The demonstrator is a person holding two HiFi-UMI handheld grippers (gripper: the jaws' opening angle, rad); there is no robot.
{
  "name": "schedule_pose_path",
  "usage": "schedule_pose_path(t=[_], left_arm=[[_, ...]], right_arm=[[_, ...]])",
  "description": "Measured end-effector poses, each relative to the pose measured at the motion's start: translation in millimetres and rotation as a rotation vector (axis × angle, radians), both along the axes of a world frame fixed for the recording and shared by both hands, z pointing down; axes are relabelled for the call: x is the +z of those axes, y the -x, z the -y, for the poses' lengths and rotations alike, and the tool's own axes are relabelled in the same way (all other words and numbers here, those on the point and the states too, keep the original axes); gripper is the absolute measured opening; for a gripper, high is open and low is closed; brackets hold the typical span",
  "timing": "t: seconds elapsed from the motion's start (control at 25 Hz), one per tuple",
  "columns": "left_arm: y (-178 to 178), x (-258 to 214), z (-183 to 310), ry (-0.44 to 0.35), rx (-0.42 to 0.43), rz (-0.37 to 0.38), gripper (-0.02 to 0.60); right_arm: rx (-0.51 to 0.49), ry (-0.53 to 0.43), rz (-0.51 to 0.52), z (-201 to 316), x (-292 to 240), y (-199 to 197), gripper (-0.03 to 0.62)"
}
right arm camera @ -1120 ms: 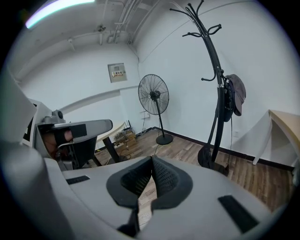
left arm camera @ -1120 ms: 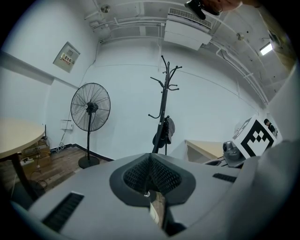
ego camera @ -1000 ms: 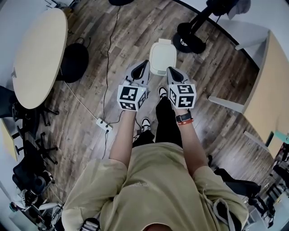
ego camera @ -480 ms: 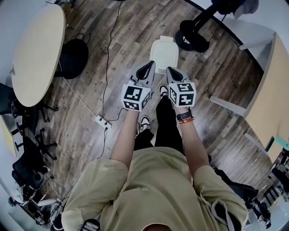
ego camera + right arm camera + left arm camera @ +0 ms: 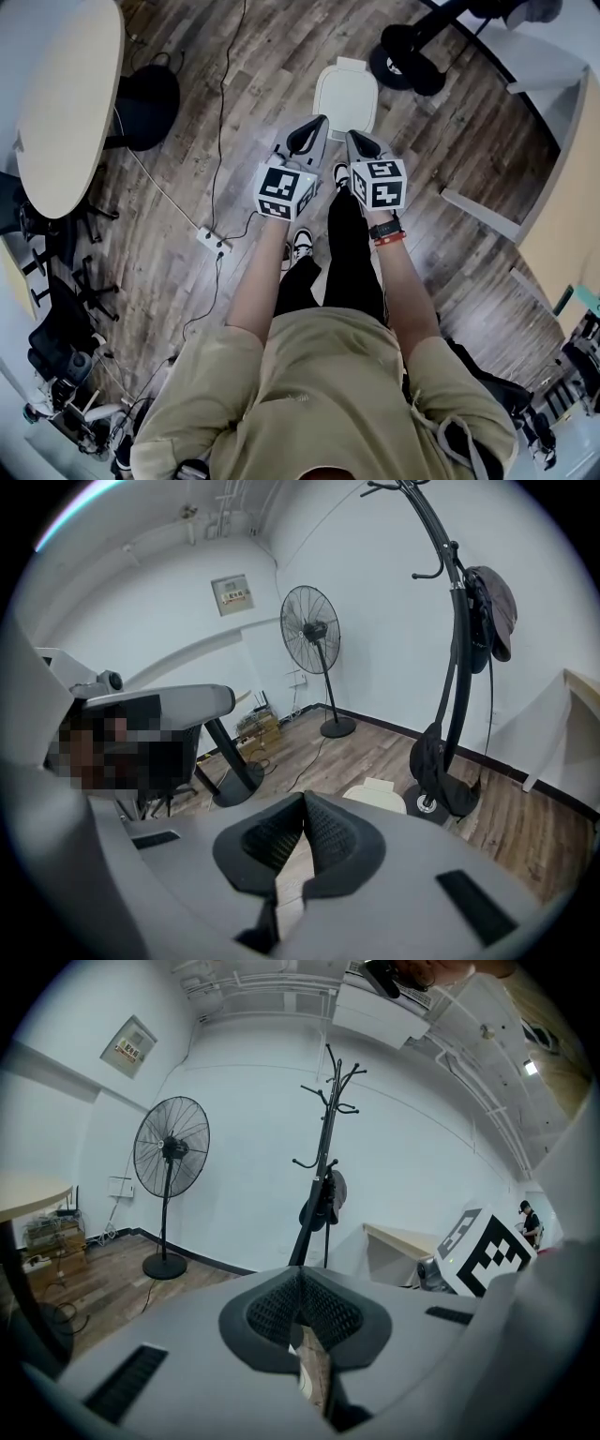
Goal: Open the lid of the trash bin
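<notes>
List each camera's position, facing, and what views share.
Head view: on the person's head, steeply down at trash bin; shows torso, forearms, left gripper, right gripper.
Left gripper view: on left gripper, along its shut jaws toward fan and coat rack.
Right gripper view: on right gripper, along its shut jaws toward the trash bin.
Shared: both gripper views show fan and coat rack; head and right, the trash bin.

Right gripper [image 5: 303, 800] closed; bin [image 5: 379, 797] seemingly lidded

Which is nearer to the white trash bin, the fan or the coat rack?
The coat rack: its base stands beside the trash bin; the fan stands farther back.
</notes>
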State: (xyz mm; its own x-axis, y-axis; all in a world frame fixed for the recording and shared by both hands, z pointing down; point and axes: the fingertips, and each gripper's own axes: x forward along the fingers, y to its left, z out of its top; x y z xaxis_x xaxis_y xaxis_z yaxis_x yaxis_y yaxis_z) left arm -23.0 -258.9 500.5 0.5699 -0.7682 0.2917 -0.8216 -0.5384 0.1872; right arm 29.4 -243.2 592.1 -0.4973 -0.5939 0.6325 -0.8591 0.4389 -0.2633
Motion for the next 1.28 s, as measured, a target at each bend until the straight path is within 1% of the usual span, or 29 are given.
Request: schedule_pose_path(t=[0.12,0.32,0.44,0.64,0.8,1.08,1.28], left_arm=[[1,14,5,0.01,0.017,0.005,0.021],[-3,33,9,0.007,0.085,0.015,0.021],[-7,45,11,0.014,0.104,0.018,0.021],[-5,63,15,0.031,0.088,0.002,0.021],[-3,75,15,0.038,0.074,0.004,0.021],[-4,99,7,0.065,0.075,-0.009,0.021],[1,122,4,0.102,0.037,-0.015,0.021]], right_arm=[[-0.015,0.018,-0.016,2,18,3,0.015],[-0.02,0.052,-0.03,6,47,7,0.015],[-0.02,0.072,-0.026,7,63,7,0.015],[-0.031,0.089,-0.028,6,86,6,0.015],[-0.036,0.101,-0.029,4,104,3,0.015],[-0.041,0.126,-0.03,-3,137,1,0.015],[-0.048,0.149,-0.017,-7,159,2,0.015]])
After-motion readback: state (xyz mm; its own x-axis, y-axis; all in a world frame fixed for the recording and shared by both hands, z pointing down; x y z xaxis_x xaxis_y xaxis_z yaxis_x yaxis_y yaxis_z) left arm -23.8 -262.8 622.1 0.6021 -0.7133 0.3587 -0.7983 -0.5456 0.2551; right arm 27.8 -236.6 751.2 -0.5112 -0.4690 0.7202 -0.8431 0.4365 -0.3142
